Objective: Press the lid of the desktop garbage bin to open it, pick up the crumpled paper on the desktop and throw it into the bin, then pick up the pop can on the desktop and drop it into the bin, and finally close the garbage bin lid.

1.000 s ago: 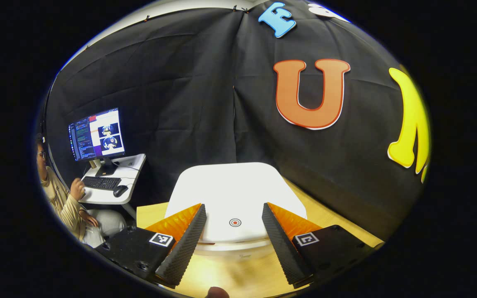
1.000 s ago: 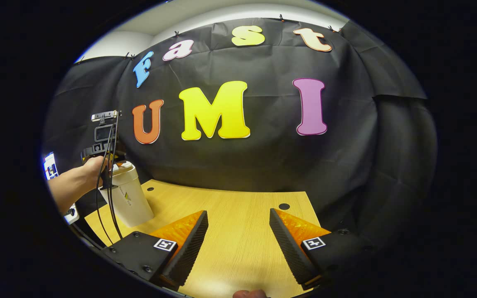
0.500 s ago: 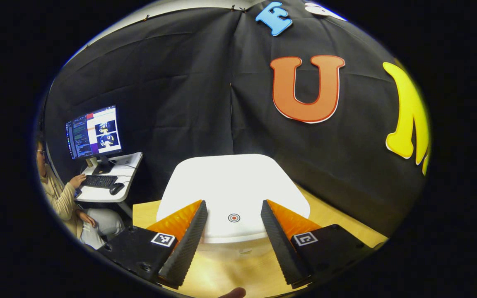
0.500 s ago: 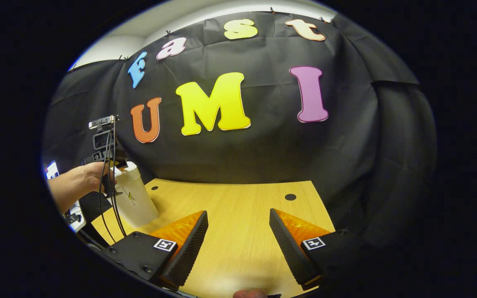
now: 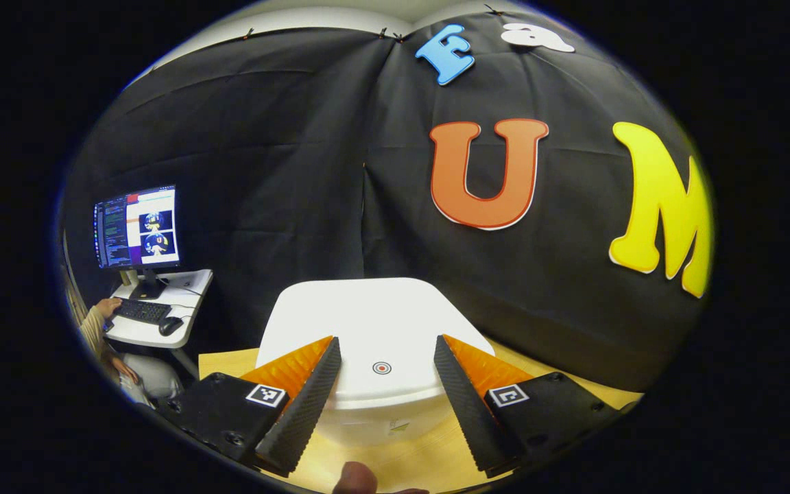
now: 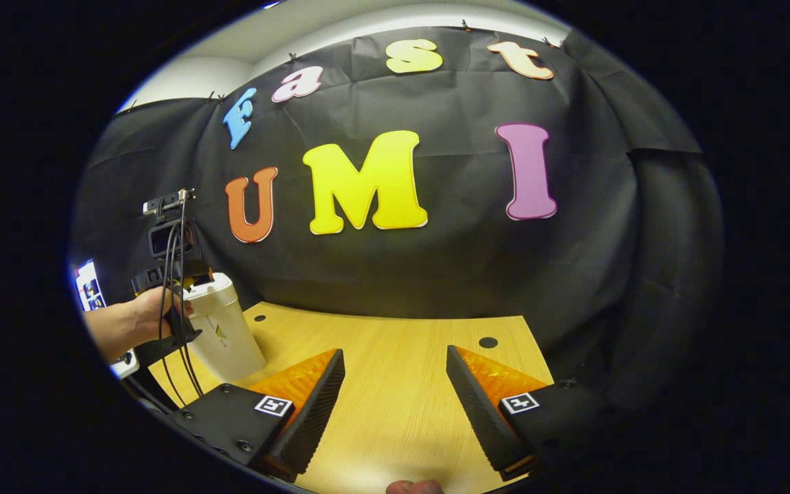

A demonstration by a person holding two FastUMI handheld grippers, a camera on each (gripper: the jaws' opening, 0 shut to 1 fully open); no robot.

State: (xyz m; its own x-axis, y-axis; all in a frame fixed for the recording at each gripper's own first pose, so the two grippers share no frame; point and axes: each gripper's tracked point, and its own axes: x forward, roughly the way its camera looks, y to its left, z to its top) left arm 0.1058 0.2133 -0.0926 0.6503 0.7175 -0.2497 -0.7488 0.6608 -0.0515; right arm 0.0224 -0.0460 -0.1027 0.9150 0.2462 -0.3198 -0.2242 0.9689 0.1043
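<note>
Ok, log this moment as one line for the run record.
phase: lid press/close | left gripper: open, over bin lid | lid: down | right gripper: open, over table | paper, can: unseen

Left gripper view close above bin lid (image 5: pixel 374 322), right gripper view farther off over desk (image 6: pixel 395 384), both sharing bin

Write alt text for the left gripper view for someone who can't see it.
An open hand-held gripper hovers by the closed lid of a white plastic desktop garbage bin, which stands on a light wooden table. At far left, a seated person's sleeve reaches a black keyboard.
</note>
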